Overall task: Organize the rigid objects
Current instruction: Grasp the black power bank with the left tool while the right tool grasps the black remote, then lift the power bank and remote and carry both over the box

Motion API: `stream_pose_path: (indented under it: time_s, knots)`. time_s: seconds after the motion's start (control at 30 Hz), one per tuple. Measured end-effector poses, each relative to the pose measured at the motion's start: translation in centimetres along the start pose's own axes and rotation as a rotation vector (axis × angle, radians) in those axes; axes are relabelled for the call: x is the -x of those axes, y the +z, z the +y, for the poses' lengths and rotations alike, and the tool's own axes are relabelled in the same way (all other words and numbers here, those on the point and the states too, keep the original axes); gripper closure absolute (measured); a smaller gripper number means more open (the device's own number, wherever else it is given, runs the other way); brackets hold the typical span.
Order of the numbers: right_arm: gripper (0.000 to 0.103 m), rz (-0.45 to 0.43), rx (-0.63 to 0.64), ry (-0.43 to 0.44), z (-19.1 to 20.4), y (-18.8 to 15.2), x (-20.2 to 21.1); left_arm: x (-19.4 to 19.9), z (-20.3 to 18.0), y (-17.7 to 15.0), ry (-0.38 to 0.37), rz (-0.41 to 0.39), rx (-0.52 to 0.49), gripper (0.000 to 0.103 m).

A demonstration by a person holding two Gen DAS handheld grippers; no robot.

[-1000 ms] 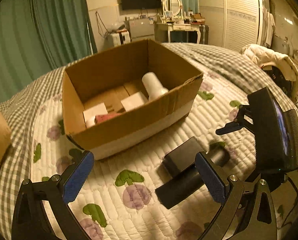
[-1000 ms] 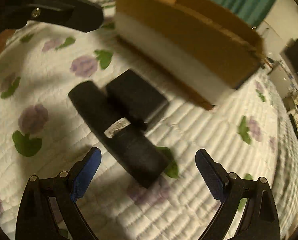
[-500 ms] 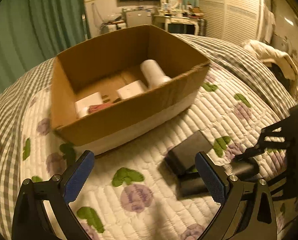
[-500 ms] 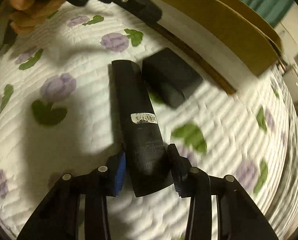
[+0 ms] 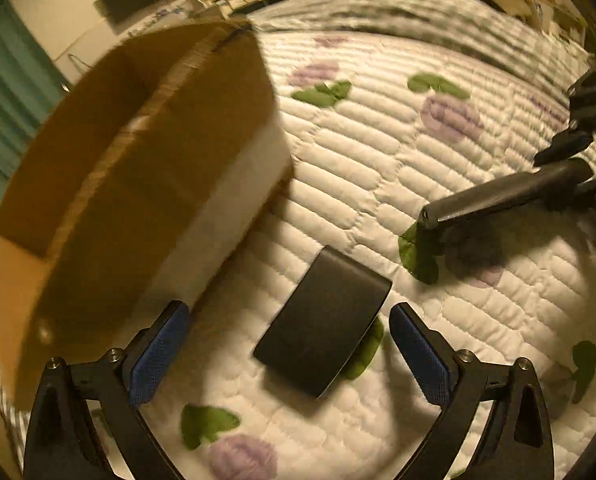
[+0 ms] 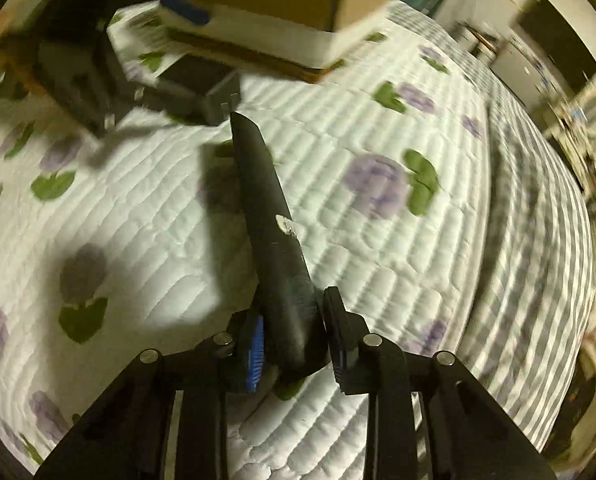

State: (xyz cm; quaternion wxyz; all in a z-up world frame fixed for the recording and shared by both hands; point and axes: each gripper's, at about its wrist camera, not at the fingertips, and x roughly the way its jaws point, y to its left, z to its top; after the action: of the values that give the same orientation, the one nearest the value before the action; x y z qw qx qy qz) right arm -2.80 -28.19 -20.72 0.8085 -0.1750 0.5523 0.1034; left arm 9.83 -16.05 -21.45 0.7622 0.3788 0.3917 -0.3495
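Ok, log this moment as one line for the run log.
right gripper: shut on black tube, lifted | left gripper: open over black box | cardboard box: beside, on quilt

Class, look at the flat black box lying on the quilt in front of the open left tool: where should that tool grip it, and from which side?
Grip the flat black box across its two long side edges, coming down from above and slightly behind. It lies flat on the quilt, already between the open left tool fingers, which look wide enough to span it. The cardboard box beside it leaves little room for a sideways approach.
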Motion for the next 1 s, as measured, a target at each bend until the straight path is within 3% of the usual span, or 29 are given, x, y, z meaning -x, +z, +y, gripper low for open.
stream_pose_path:
  time_s: [0.03,0.1,0.2,0.3,0.37,0.43,0.6,0.63,0.67,0.83,1.0]
  knots:
    - [0.077,0.000,0.005,-0.005,0.7,0.2,0.0,-0.6,-0.5,0.1,-0.001,0.019,-0.022,0.013]
    - [0.077,-0.007,0.021,-0.004,0.9,0.2,-0.1,-1.3,-1.3,0.3,-0.029,0.050,-0.051,0.038]
    - [0.076,-0.026,-0.013,0.028,0.2,0.7,-0.3,-0.9,-1.6,0.4,-0.022,0.061,-0.024,0.045]
    - [0.069,-0.034,-0.020,0.036,0.1,1.7,-0.8,-0.1,-1.0,-0.2,-0.016,0.068,0.063,0.055]
    - [0.058,-0.045,0.005,0.025,0.8,2.2,-1.4,0.5,-0.5,-0.9,-0.002,0.069,0.134,0.056]
    - [0.054,-0.057,0.039,0.009,1.5,3.0,-1.8,1.0,0.1,-1.7,0.004,0.075,0.218,0.056]
    - [0.054,-0.063,0.081,-0.014,3.3,4.9,-3.0,2.4,1.7,-4.5,0.031,0.070,0.429,0.059]
    - [0.057,-0.060,0.084,-0.023,3.5,5.1,-3.2,2.6,1.9,-4.9,0.036,0.068,0.456,0.060]
    - [0.069,-0.063,0.084,-0.016,3.8,5.4,-3.4,2.9,2.1,-5.3,0.047,0.063,0.488,0.062]
    - [0.076,-0.123,-0.017,-0.047,3.7,5.3,-3.0,4.4,2.6,-7.7,0.067,0.038,0.575,0.064]
    - [0.080,-0.130,-0.141,0.028,2.2,5.1,-1.7,5.7,3.2,-10.9,0.063,0.008,0.633,0.065]
